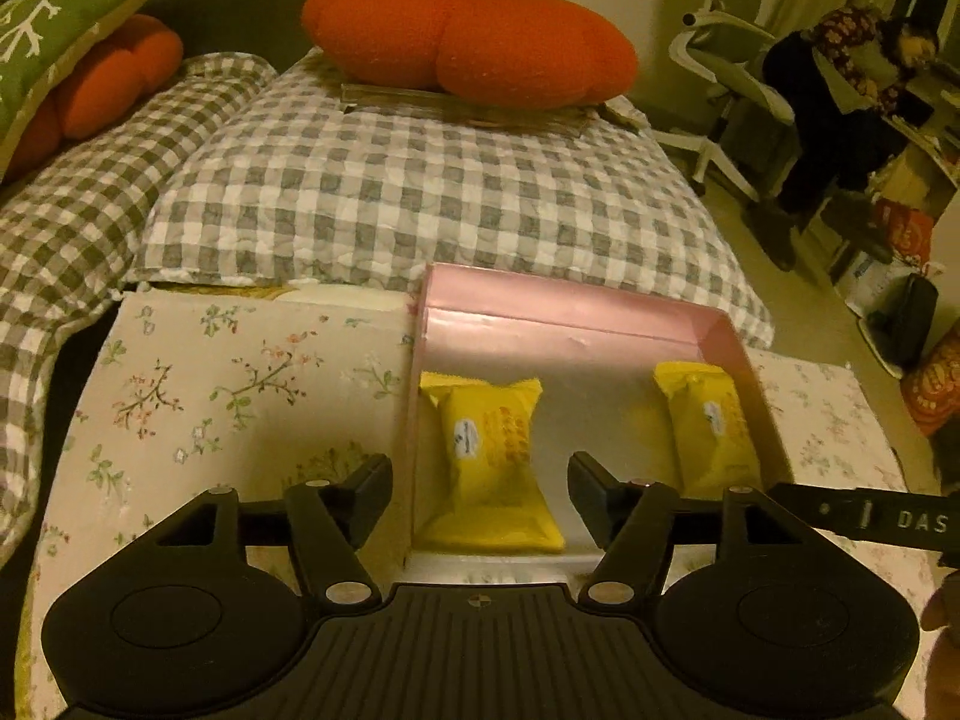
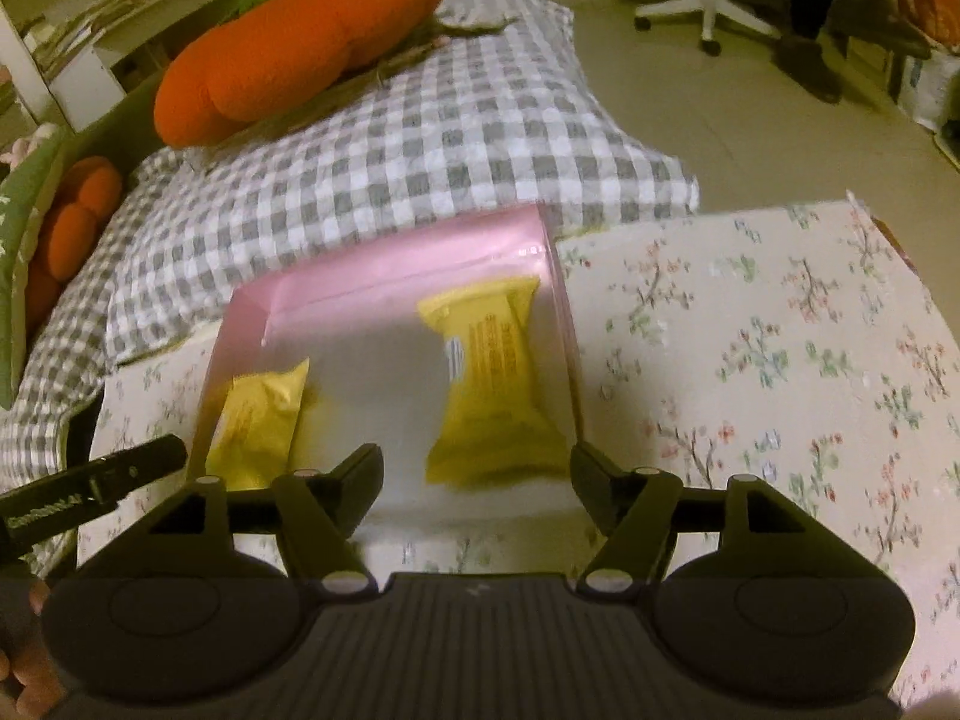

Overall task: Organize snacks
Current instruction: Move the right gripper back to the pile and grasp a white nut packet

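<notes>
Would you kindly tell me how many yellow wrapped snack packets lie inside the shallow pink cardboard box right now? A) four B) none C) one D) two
D: the shallow pink cardboard box holds two yellow wrapped snack packets, one by its left wall and one by its right wall, with bare floor between them.

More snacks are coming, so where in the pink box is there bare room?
The pink box has a bare strip between the two yellow packets, plus the band behind them along the far wall. Its left and right walls are crowded; each packet sits against one.
</notes>
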A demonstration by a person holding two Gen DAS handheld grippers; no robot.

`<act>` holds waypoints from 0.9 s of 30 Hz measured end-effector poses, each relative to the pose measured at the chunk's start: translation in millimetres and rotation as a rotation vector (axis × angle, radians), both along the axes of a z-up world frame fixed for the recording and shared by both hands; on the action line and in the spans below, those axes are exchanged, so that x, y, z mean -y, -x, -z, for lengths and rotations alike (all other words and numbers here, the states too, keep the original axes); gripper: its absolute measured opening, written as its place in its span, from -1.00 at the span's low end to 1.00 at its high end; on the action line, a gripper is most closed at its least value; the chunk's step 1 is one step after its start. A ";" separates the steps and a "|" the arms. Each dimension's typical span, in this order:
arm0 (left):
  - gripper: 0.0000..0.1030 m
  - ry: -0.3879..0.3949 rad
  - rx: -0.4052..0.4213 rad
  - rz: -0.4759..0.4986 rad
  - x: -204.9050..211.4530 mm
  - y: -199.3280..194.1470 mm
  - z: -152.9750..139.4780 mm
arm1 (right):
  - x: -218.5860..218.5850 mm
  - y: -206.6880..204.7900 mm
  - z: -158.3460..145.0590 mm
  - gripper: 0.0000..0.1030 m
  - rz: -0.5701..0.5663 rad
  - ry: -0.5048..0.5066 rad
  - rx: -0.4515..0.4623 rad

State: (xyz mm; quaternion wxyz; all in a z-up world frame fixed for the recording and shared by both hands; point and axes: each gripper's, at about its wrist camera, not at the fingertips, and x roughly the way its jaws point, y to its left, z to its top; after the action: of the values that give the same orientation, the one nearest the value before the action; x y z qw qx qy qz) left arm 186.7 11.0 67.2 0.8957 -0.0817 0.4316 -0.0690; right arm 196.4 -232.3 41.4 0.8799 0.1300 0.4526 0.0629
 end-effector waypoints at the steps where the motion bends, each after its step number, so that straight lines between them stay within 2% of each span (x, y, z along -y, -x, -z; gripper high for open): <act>1: 0.30 -0.006 -0.001 0.008 1.3 3.0 -0.5 | 0.4 1.5 -0.2 0.28 -0.003 -0.003 -0.006; 7: 0.32 -0.051 -0.020 0.038 4.8 20.1 0.8 | 3.5 13.6 0.5 0.29 -0.006 0.009 -0.057; 10: 0.34 -0.030 -0.028 0.041 1.7 29.1 -1.3 | 6.5 23.3 -1.3 0.32 -0.010 -0.003 -0.075; 13: 0.46 -0.022 -0.035 0.043 1.3 40.0 -4.8 | 6.7 32.0 -3.6 0.35 -0.013 -0.010 -0.087; 19: 0.50 -0.001 -0.077 0.027 2.3 63.4 -5.6 | 1.9 51.5 -9.6 0.39 -0.037 -0.040 -0.104; 21: 0.60 -0.002 -0.078 0.028 4.9 72.2 -5.5 | -3.3 59.0 -12.1 0.39 -0.054 -0.034 -0.103; 27: 0.66 0.019 -0.104 0.054 10.7 93.9 -3.7 | -8.3 82.7 -18.4 0.42 -0.073 -0.047 -0.102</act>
State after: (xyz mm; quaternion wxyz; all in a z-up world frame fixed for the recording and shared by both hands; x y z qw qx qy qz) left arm 92.8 0.4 70.9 0.8691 -0.0818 0.4789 -0.0928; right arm 113.7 -224.0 59.8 0.8496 0.1369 0.4996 0.0989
